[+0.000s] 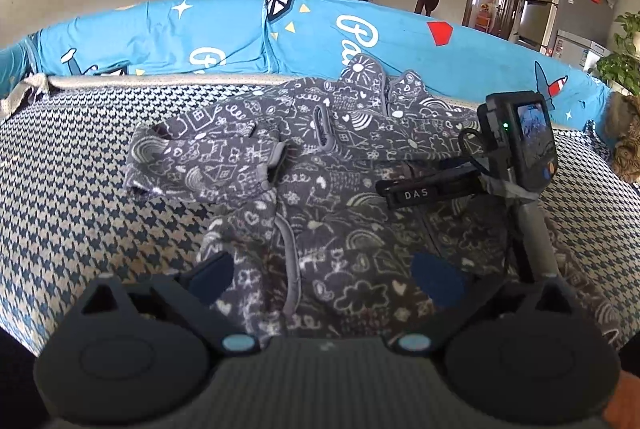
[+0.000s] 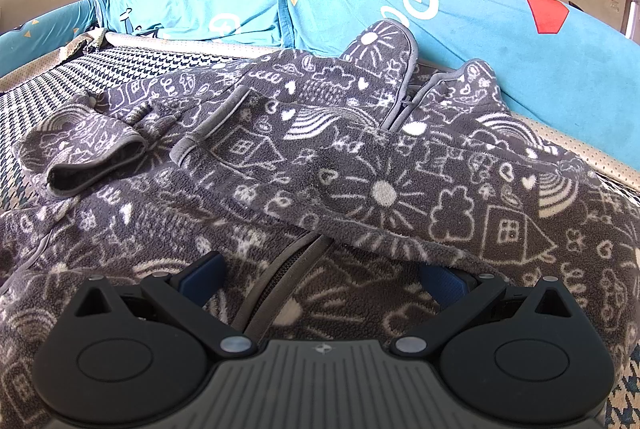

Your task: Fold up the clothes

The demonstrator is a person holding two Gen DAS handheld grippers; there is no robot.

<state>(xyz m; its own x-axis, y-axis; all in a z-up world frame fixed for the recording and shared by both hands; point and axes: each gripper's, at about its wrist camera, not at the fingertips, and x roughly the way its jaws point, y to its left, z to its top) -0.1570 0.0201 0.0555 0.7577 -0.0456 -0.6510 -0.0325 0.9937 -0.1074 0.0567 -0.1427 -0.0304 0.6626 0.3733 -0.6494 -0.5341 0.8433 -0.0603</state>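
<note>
Two tools are seen over one garment: a grey fleece jacket (image 1: 320,165) printed with white doodles, spread on a houndstooth-covered sofa seat (image 1: 80,165) with its collar toward the blue cartoon-print backrest cover (image 1: 224,33) at the top of both frames. The zipper (image 2: 280,289) is seen running down the middle of the right wrist view, so the front is judged to face up.

One sleeve (image 2: 420,197) is laid slantwise across the chest, from the right of that frame toward the centre; the other sleeve (image 1: 192,165) is bunched at the left, its cuff (image 2: 92,165) open toward the camera. A partly made fold is suggested by this, though an unfolded heap cannot be ruled out.

The left tool (image 1: 324,279) is held low at the bottom of its frame with its blue pads (image 1: 212,279) spread apart and nothing between them, the hem region lying beneath. The right tool (image 2: 324,279) is likewise held wide apart, straddling the zipper; its right pad is tucked under the crossed sleeve's edge, a placement suited to lifting or smoothing that layer, but no cloth is clamped. From the left wrist view, the right tool's camera body (image 1: 520,137) is seen above the jacket at the right of the frame.
</note>
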